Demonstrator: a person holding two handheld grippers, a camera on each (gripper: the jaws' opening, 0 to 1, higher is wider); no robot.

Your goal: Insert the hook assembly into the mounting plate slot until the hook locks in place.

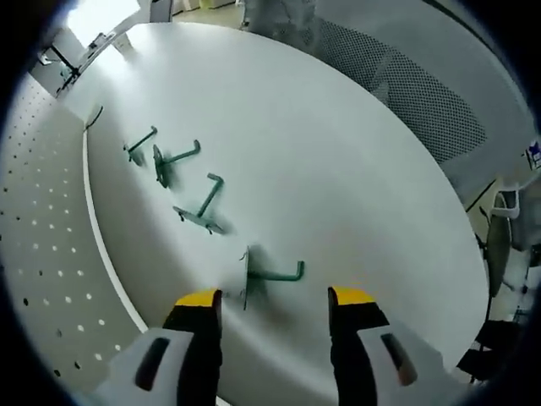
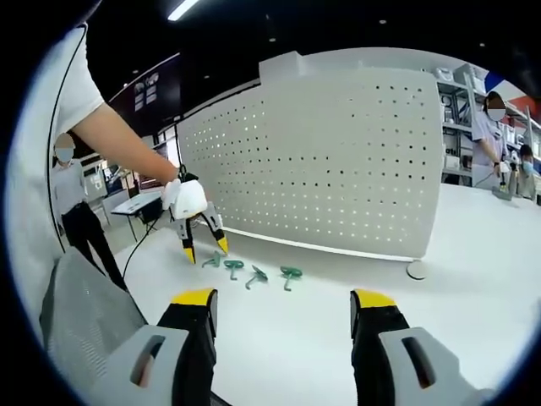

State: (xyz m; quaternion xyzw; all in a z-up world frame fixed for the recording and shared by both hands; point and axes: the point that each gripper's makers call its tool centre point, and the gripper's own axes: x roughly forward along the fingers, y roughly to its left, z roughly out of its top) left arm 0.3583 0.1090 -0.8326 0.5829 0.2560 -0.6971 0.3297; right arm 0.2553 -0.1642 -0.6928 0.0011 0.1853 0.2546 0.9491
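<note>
Several green hook assemblies lie in a row on the white table (image 1: 338, 169). The nearest hook (image 1: 269, 274) sits just ahead of my left gripper (image 1: 275, 298), which is open with yellow tips on either side and nothing between them. Further off lie a second hook (image 1: 203, 207), a third hook (image 1: 172, 160) and a fourth hook (image 1: 139, 144). The white perforated mounting plate (image 1: 42, 254) stands along the left. In the right gripper view, the same plate (image 2: 338, 161) stands upright behind the hooks (image 2: 254, 272), the left gripper (image 2: 204, 247) hovers over them, and my right gripper (image 2: 283, 300) is open and empty.
A grey mesh chair back (image 2: 84, 321) sits at lower left of the right gripper view. A small round white disc (image 2: 415, 270) lies by the plate's base. People stand in the background. The table edge (image 1: 439, 203) curves off to the right.
</note>
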